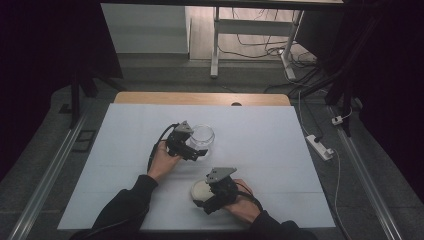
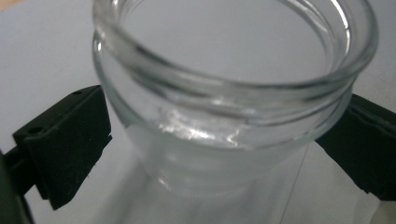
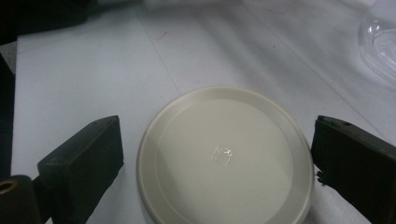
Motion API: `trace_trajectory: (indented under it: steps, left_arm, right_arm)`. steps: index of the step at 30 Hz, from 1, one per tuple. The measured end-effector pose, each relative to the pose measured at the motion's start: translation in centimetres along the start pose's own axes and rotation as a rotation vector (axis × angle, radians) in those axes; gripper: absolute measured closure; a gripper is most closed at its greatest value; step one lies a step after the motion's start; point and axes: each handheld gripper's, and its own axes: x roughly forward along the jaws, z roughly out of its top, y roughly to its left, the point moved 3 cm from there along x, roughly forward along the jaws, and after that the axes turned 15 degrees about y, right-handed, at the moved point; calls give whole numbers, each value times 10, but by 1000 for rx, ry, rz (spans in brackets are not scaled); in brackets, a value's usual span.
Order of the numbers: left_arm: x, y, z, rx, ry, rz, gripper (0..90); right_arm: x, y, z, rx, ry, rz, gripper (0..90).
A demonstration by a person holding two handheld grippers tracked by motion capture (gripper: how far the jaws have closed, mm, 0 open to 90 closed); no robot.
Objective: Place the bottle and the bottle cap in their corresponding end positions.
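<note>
High view shows us working at a white tabletop (image 1: 280,145). Our left claw (image 1: 196,151) brackets the glass jar (image 1: 202,137) near the tabletop's middle; its jaws sit against the jar's sides, seemingly pinching it so it stays steady and upright. Nearer to us and slightly right, our right claw (image 1: 204,201) hovers over the cream lid (image 1: 199,189), which lies flat on the tabletop. Its jaws are spread, one on each side of the lid (image 3: 224,156) with gaps showing, likely lined up to grip the rim and carry it to the jar's open mouth.
</note>
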Motion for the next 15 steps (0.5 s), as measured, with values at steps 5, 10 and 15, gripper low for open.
trace_trajectory:
  steps: [5,10,15]
  left_arm:
    - [0,-1,-6,-11,6,1,0]
    - [-3,-5,-8,-4,9,4,0]
    - [-6,-9,-11,-6,12,-4,0]
  right_arm:
    - [-3,0,-1,-6,-4,-8,23]
    - [-8,0,-2,8,-14,-12,19]
    - [-13,-2,-3,23,-23,-10,19]
